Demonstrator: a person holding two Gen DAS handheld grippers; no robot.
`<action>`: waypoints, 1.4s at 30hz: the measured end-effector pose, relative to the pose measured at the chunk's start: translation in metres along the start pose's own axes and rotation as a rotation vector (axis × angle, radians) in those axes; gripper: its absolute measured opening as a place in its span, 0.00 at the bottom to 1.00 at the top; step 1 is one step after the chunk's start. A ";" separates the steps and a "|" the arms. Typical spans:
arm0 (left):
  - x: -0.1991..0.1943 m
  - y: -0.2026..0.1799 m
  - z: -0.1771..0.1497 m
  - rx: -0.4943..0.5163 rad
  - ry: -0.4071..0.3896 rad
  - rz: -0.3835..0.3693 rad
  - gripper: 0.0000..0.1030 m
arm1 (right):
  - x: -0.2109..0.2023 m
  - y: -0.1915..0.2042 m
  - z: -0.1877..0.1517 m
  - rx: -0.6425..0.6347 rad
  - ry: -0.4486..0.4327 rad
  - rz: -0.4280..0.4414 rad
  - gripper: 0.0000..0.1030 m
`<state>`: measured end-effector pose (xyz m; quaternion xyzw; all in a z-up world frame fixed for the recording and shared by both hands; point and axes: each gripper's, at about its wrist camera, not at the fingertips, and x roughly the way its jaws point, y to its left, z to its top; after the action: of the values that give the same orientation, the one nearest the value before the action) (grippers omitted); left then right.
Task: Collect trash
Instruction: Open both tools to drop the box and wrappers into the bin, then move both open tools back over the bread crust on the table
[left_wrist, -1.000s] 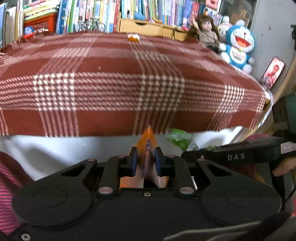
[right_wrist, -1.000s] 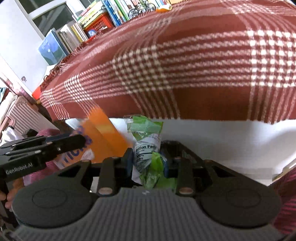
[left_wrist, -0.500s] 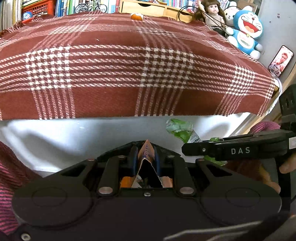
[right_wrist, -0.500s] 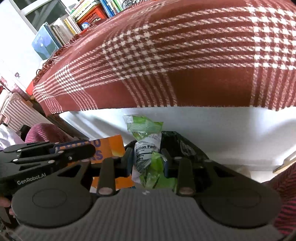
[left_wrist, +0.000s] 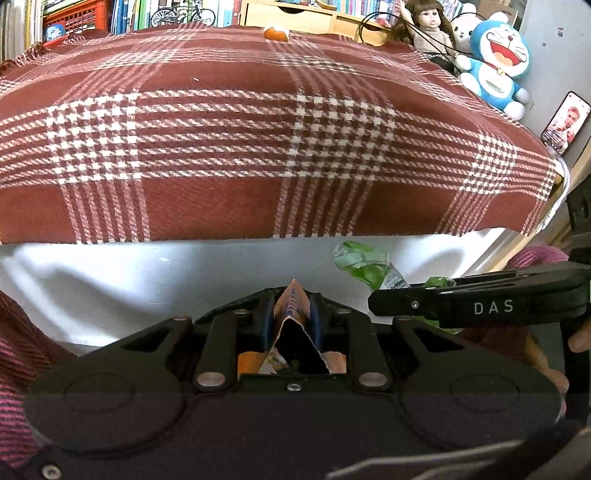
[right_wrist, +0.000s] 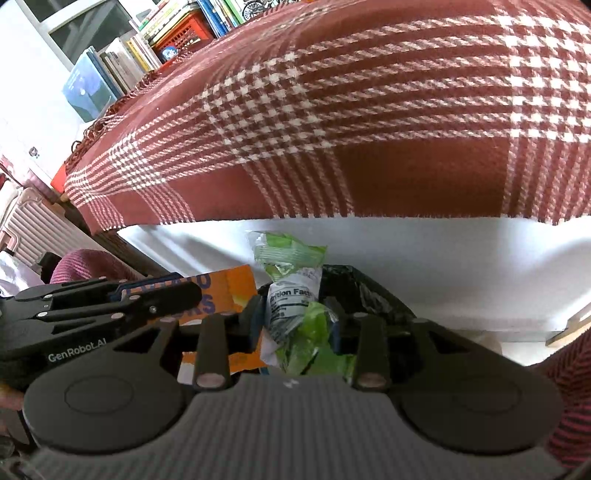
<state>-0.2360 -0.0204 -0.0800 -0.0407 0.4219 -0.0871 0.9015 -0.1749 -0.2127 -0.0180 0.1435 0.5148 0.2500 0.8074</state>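
Observation:
My left gripper (left_wrist: 291, 314) pinches a flattened orange carton (left_wrist: 291, 299) edge-on between its pads, and its jaws are starting to open. In the right wrist view the same carton (right_wrist: 236, 284) lies just left of my right gripper (right_wrist: 295, 323). The right gripper's jaws are opening, with a crumpled green and white wrapper (right_wrist: 291, 258) still filling the gap between them. Both grippers hang over the mouth of a black trash bag (right_wrist: 365, 291), in front of the white bed side. The right gripper's finger (left_wrist: 406, 304) reaches in from the right of the left wrist view, under the wrapper (left_wrist: 362, 258).
A red and white plaid blanket (left_wrist: 258, 147) covers the bed above a white sheet (left_wrist: 129, 273). A small orange item (left_wrist: 275, 33) sits at its far edge. Toys (left_wrist: 498, 55), a phone (left_wrist: 565, 122) and bookshelves stand behind. A ribbed suitcase (right_wrist: 29, 229) is at the left.
The left gripper has sunk with the orange carton, which now sits low beside the right gripper over the black bag. The right gripper's jaws stand slightly wider around the wrapper.

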 end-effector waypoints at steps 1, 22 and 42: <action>0.000 0.001 0.000 -0.001 0.000 0.000 0.20 | 0.000 0.000 0.000 -0.001 0.000 0.000 0.44; -0.019 0.013 0.022 -0.010 -0.091 0.032 0.73 | -0.016 0.009 0.016 -0.069 -0.061 -0.007 0.67; -0.004 0.028 0.213 0.013 -0.369 0.041 0.82 | -0.074 0.011 0.165 -0.155 -0.415 -0.092 0.72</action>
<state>-0.0719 0.0081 0.0553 -0.0414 0.2497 -0.0625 0.9654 -0.0549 -0.2401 0.1146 0.1056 0.3231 0.2170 0.9151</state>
